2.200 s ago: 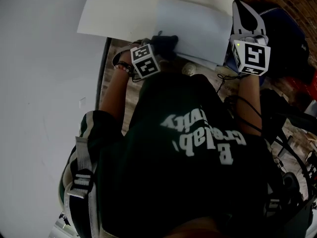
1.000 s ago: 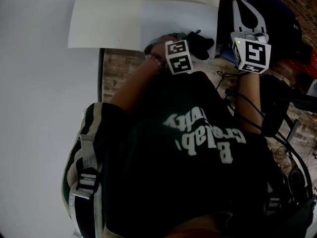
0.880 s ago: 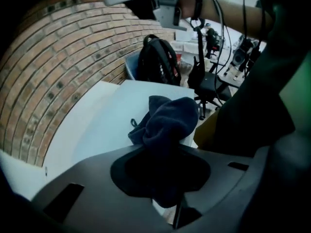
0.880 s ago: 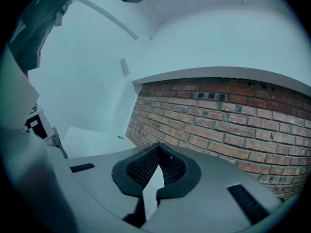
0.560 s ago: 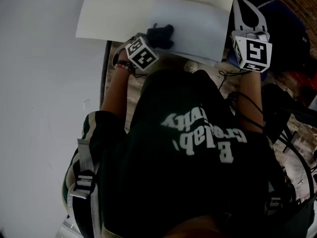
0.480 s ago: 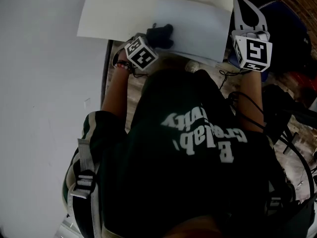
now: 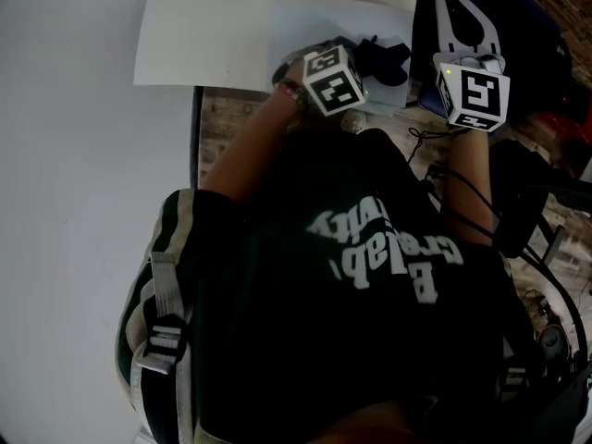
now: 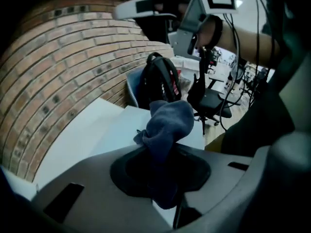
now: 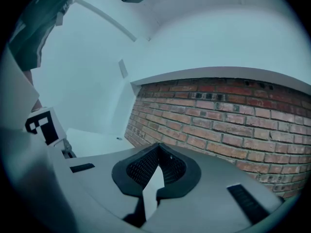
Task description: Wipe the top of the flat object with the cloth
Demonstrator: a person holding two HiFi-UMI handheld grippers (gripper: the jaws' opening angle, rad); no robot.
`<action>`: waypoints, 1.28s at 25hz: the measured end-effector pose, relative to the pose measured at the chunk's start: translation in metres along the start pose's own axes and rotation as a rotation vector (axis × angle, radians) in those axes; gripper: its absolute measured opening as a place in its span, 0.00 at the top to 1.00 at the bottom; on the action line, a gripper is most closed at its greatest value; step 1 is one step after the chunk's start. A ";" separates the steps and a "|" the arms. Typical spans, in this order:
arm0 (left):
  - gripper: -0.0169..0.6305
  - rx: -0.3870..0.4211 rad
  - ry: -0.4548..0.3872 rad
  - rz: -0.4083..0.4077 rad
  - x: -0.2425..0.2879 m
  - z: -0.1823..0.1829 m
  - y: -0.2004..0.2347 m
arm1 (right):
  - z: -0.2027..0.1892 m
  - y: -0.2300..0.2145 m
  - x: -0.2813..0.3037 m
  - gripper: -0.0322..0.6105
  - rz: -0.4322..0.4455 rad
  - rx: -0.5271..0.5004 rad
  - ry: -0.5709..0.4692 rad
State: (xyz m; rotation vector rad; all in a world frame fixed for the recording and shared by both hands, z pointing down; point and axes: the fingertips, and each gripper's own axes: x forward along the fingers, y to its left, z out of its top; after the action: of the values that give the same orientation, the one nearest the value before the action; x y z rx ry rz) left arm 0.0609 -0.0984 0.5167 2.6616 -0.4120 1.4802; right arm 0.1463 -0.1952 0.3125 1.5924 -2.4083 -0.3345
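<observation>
The flat object is a pale grey sheet [image 7: 314, 21] lying on a white table [image 7: 213, 35]. My left gripper [image 7: 365, 60] is shut on a dark blue cloth [image 7: 381, 58], which rests on the sheet's near right part. In the left gripper view the cloth [image 8: 165, 125] bunches up out of the jaws over the sheet [image 8: 121, 130]. My right gripper [image 7: 443, 0] hangs just past the sheet's right edge with its jaws closed together. Its pads [image 9: 170, 166] meet at the tips with a pale sliver between them.
A brick wall [image 9: 233, 125] stands behind the table. A dark backpack [image 8: 158, 84] sits right of the sheet, under the right gripper, with an office chair [image 8: 209, 98] and cables beyond it. A white wall [image 7: 74, 202] fills the left. My torso hides the table's near edge.
My left gripper has swept the cloth from the sheet's near left part to its near right part. The right gripper has stayed by the sheet's right edge.
</observation>
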 end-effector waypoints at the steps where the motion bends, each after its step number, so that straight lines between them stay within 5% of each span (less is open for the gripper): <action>1: 0.86 0.030 -0.001 -0.020 0.012 0.012 -0.006 | -0.001 -0.004 -0.004 0.96 -0.014 0.000 0.004; 5: 0.86 0.071 0.048 -0.038 0.050 0.026 -0.015 | -0.003 -0.018 -0.015 0.96 -0.056 0.001 0.014; 11: 0.86 -0.024 0.033 -0.013 0.038 0.001 -0.003 | -0.004 -0.020 -0.017 0.96 -0.063 0.009 0.011; 25: 0.86 -0.442 0.208 0.214 -0.068 -0.187 0.069 | 0.011 0.014 0.027 0.96 0.066 0.003 -0.032; 28: 0.86 -0.446 0.219 0.201 -0.067 -0.191 0.067 | 0.013 0.014 0.032 0.96 0.064 -0.001 -0.030; 32: 0.86 -0.354 0.201 0.210 -0.065 -0.160 0.073 | 0.022 0.017 0.031 0.96 0.055 -0.019 -0.040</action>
State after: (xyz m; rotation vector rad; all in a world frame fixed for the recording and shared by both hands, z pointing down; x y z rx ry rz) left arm -0.1225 -0.1255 0.5427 2.2295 -0.8671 1.5383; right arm 0.1130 -0.2161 0.2988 1.5227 -2.4656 -0.3809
